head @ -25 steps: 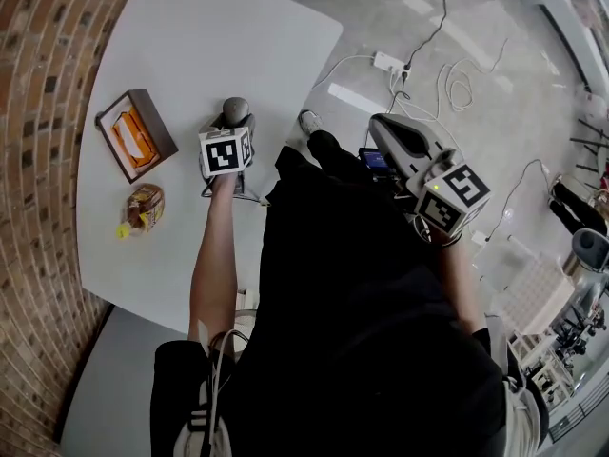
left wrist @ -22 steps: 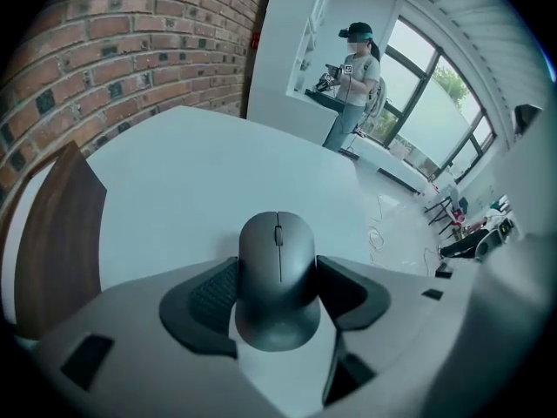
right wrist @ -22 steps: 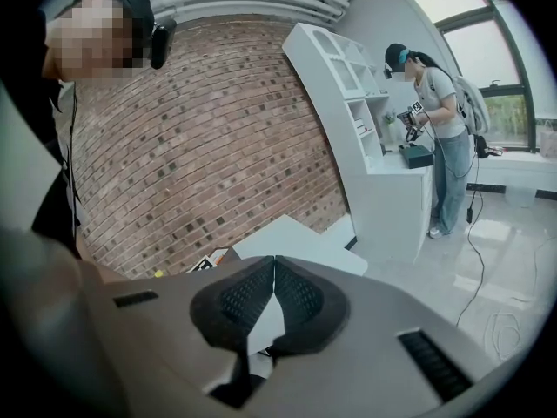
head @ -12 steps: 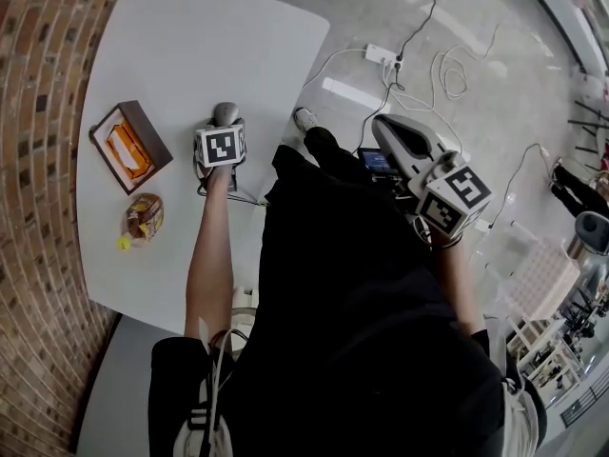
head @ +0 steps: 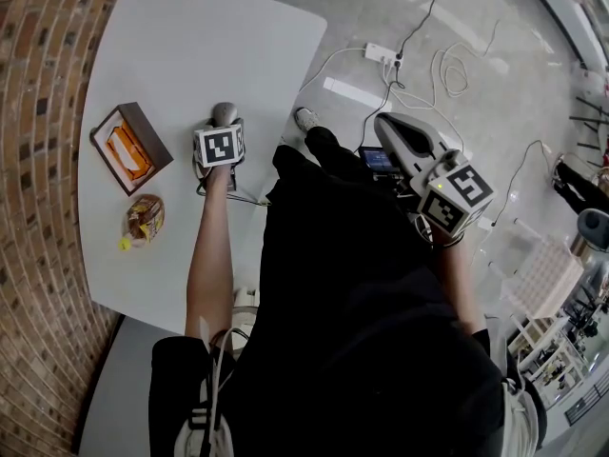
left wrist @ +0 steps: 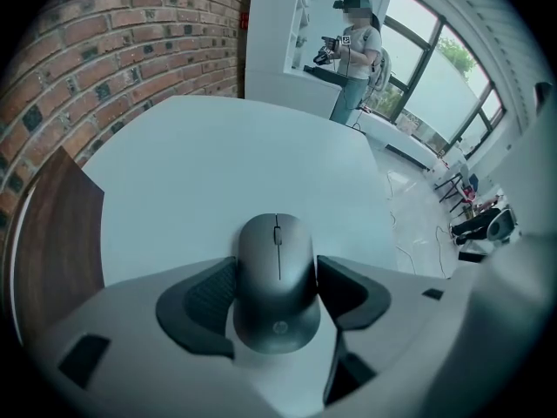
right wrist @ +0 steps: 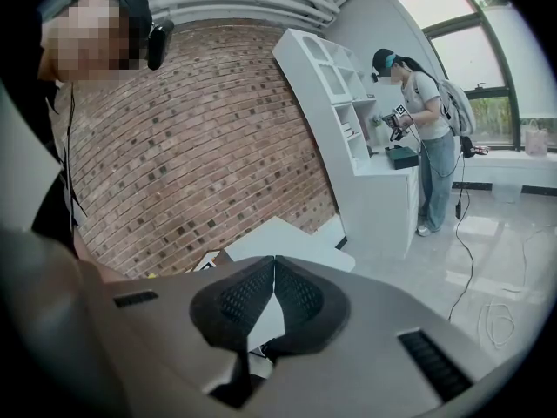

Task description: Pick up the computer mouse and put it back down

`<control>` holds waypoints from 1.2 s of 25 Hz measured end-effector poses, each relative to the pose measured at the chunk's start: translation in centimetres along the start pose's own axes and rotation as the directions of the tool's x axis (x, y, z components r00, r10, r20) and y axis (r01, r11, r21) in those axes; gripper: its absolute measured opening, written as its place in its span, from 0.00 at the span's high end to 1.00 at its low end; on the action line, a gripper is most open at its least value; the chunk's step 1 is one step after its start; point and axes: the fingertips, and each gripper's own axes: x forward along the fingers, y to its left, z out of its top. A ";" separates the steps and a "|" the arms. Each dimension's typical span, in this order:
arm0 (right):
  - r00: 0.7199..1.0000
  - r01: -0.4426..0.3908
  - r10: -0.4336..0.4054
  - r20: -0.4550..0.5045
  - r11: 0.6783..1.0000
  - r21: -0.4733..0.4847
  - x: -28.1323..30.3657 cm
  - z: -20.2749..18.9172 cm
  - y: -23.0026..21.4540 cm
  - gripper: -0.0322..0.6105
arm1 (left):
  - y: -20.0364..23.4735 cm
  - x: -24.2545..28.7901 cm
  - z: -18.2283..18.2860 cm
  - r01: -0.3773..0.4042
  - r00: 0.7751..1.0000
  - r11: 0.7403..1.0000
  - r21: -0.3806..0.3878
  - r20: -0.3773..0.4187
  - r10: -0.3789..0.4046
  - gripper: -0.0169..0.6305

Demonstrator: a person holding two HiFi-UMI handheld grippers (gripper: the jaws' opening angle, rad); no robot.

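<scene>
A dark grey computer mouse (left wrist: pixel 277 281) lies low on the white table (head: pixel 181 46); in the head view only its far end (head: pixel 225 112) shows past the marker cube. My left gripper (left wrist: pixel 277 296) points steeply down with one dark pad against each side of the mouse, no gap showing. Whether the mouse's underside rests on the tabletop is hidden. My right gripper (right wrist: pixel 274 266) is held out over the floor to the right of the person's body, with its pads pressed together and nothing between them. In the head view the right gripper (head: pixel 388 128) points away from the table.
A brown box with orange contents (head: pixel 130 146) and a wrapped snack (head: pixel 143 219) lie left of the mouse. A brick wall (head: pixel 38 112) runs along the table's left. A power strip (head: pixel 383 57) and cables lie on the floor. Another person (left wrist: pixel 352 50) stands far off by white shelving (right wrist: pixel 348 120).
My left gripper has come down closer to the tabletop, the mouse still between its jaws, then held still. The right gripper has stayed put.
</scene>
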 end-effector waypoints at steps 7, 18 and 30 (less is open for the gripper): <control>1.000 -0.004 0.004 -0.008 1.000 -0.004 -0.4 -0.1 -0.5 0.92 | -0.7 0.1 0.2 0.010 1.000 1.000 -0.005 0.012 -0.010 0.44; 0.999 -0.047 0.047 -0.005 0.999 -0.018 0.0 0.8 -1.4 0.92 | 0.1 -1.3 0.5 -0.044 0.998 0.996 -0.072 0.037 0.047 0.43; 0.984 -0.178 0.178 -0.002 0.982 -0.057 2.4 3.3 -2.5 0.92 | 0.5 -8.4 3.5 -0.091 0.959 0.968 -0.234 0.242 0.149 0.52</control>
